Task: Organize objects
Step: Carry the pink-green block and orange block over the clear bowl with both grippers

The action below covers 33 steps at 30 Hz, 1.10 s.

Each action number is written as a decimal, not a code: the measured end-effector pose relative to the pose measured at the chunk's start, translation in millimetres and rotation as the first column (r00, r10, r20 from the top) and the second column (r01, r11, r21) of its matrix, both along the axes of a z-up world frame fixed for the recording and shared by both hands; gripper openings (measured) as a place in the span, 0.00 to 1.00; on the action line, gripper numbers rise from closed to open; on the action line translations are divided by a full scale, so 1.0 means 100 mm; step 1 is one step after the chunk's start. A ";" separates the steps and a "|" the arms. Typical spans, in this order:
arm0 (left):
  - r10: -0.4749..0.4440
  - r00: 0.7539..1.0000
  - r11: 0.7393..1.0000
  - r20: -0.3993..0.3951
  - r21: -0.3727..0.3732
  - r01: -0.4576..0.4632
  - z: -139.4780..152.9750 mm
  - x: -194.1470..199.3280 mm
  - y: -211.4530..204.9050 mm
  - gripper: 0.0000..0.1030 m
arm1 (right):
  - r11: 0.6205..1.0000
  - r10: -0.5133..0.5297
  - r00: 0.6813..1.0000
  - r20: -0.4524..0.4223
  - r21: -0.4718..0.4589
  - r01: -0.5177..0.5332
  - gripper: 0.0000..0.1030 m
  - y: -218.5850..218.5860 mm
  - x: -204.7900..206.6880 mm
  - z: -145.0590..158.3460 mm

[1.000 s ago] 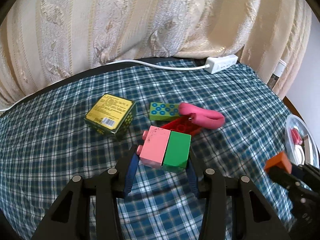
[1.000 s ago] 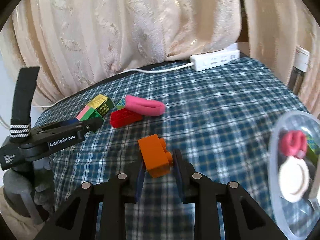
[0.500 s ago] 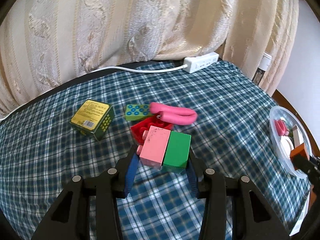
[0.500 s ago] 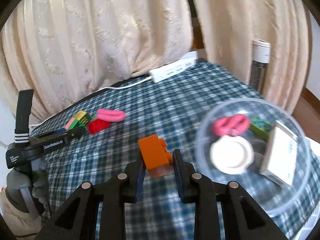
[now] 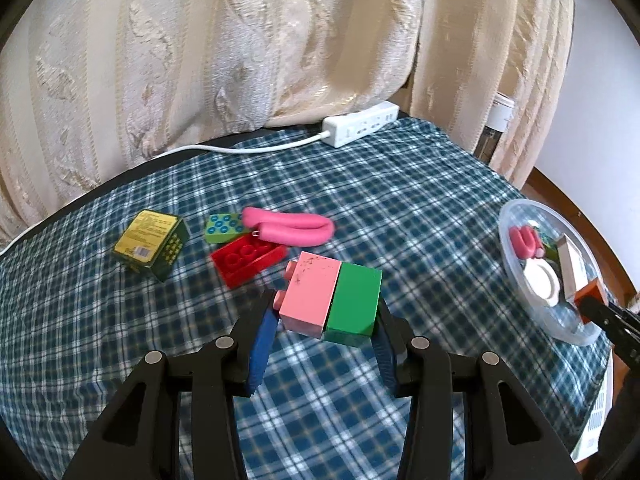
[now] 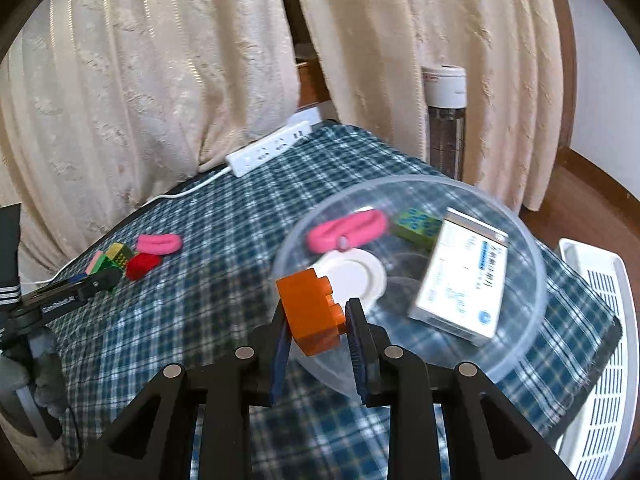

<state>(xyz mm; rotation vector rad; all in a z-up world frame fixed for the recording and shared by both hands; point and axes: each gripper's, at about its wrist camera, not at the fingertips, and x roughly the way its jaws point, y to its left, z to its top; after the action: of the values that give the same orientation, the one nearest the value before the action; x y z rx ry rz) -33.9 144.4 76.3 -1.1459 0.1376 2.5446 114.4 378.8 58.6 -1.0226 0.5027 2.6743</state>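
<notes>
My left gripper (image 5: 324,320) is shut on a pink and green brick pair (image 5: 330,304), held above the checked cloth. Beyond it on the cloth lie a red brick (image 5: 244,258), a green dotted brick (image 5: 222,228), a pink foam loop (image 5: 292,228) and a green-yellow box (image 5: 150,242). My right gripper (image 6: 316,320) is shut on an orange brick (image 6: 310,314) at the near rim of the clear bowl (image 6: 520,344). The bowl holds a pink loop (image 6: 346,232), a white lid (image 6: 354,274), a green brick (image 6: 416,226) and a white box (image 6: 464,276).
A white power strip (image 5: 360,124) and its cord lie at the table's far edge against the cream curtain (image 5: 240,40). A white slatted rack (image 6: 604,360) stands right of the bowl. A tall bottle (image 6: 446,120) stands behind the table.
My right gripper carried the orange brick rightward from mid-table to the bowl's near rim. My left gripper with the pink and green bricks drew back from the loose pile and shifted right.
</notes>
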 end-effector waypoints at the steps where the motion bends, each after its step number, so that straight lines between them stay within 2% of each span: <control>1: -0.003 1.000 1.000 0.000 0.000 0.003 0.00 0.01 0.02 0.44 | 1.000 -0.004 1.000 0.002 -0.002 0.004 0.28 0.03 0.01 -0.01; 16: -0.073 0.997 0.997 0.006 -0.013 0.073 0.03 0.15 0.45 0.44 | 1.000 -0.013 1.000 0.029 -0.020 0.013 0.28 0.23 0.08 -0.19; 33: -0.129 0.992 0.991 0.018 -0.034 0.129 0.02 0.24 0.79 0.44 | 1.000 -0.008 1.000 0.011 -0.021 0.008 0.28 0.30 0.15 -0.20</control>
<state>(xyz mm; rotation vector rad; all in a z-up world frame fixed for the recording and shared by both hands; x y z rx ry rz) -9.9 223.2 78.6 -1.1311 0.2456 2.4285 129.3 408.8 38.8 -1.0378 0.5325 2.6605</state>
